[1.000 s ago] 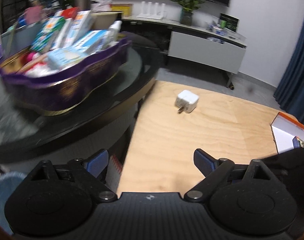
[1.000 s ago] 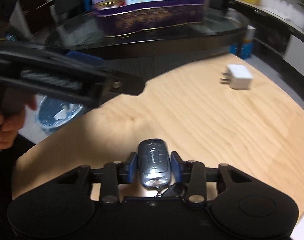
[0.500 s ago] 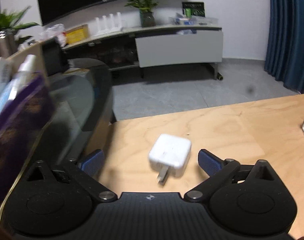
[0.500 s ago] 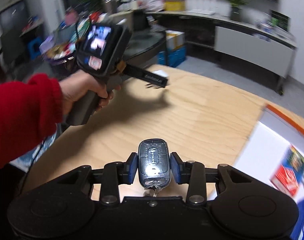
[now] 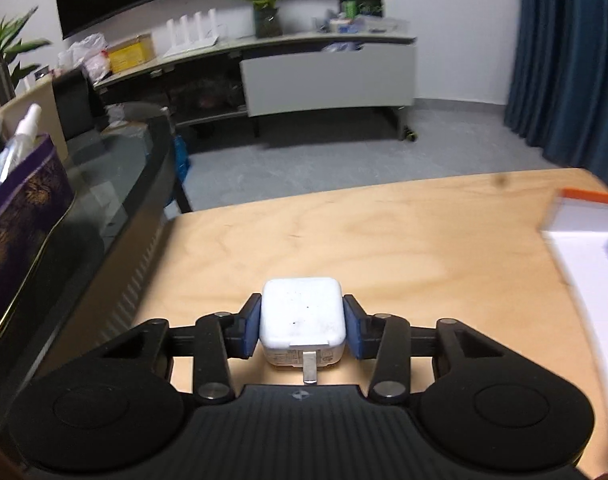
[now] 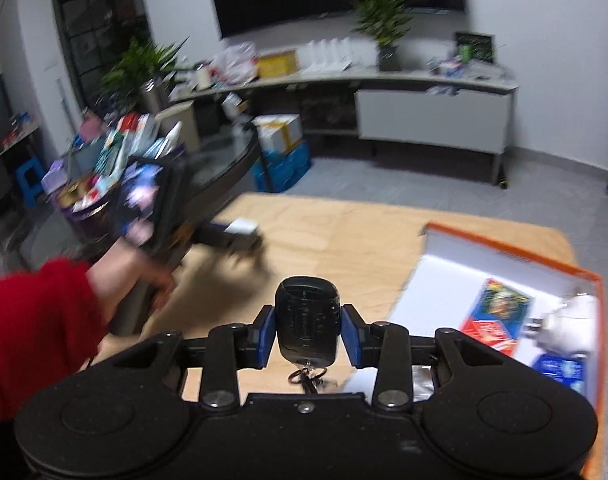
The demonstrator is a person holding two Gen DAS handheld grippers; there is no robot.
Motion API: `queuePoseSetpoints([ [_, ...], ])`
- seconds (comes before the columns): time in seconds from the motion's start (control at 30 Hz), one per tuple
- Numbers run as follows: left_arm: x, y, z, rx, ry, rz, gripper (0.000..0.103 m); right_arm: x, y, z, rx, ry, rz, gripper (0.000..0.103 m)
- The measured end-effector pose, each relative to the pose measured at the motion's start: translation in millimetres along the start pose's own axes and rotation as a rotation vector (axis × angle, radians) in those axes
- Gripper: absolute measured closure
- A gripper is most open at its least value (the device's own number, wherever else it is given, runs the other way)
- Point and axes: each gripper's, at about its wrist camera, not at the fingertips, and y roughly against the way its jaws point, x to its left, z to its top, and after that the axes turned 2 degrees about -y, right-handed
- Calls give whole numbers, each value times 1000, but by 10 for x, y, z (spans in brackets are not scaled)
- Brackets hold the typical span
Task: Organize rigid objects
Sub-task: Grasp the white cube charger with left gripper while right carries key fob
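On the wooden surface (image 5: 404,240), the left tool (image 5: 303,322) has just closed and is clamped on the white charger (image 5: 302,316). Right tool (image 6: 307,330) grips a black key fob (image 6: 307,320), near the orange-rimmed box (image 6: 504,248) at right.

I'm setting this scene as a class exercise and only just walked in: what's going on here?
A person in a red sleeve is tidying small items with a handheld gripper in each hand. The left gripper has just closed its fingers on a white plug adapter at the wooden table. The right gripper is shut on a dark key fob, held near an open orange-edged box that already holds a few items.
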Motion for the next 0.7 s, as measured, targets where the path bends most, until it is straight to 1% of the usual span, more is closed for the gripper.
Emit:
queuePoseSetpoints([
  [0.17,-477,678,-95,-64,-1,-51,60,-233,404,-18,-69,-65,-69,59],
  [0.3,-931,1189,-115,-116,-16,-120,60,-434,757,-54,-120,-112,-130,59],
  [0.4,-1239,1412,-115,-134,-16,-175,60,-557,992,-103,-154,-145,-173,59],
  [0.5,-1524,1559,-113,-148,-38,-234,60,-654,1180,-147,-177,-165,-204,59],
  [0.63,-1763,1684,-83,-172,-50,-263,60,-746,1362,-221,-198,-190,-240,59],
  [0.7,-1849,1690,-65,-174,-61,-259,60,-788,1414,-255,-201,-199,-245,59],
])
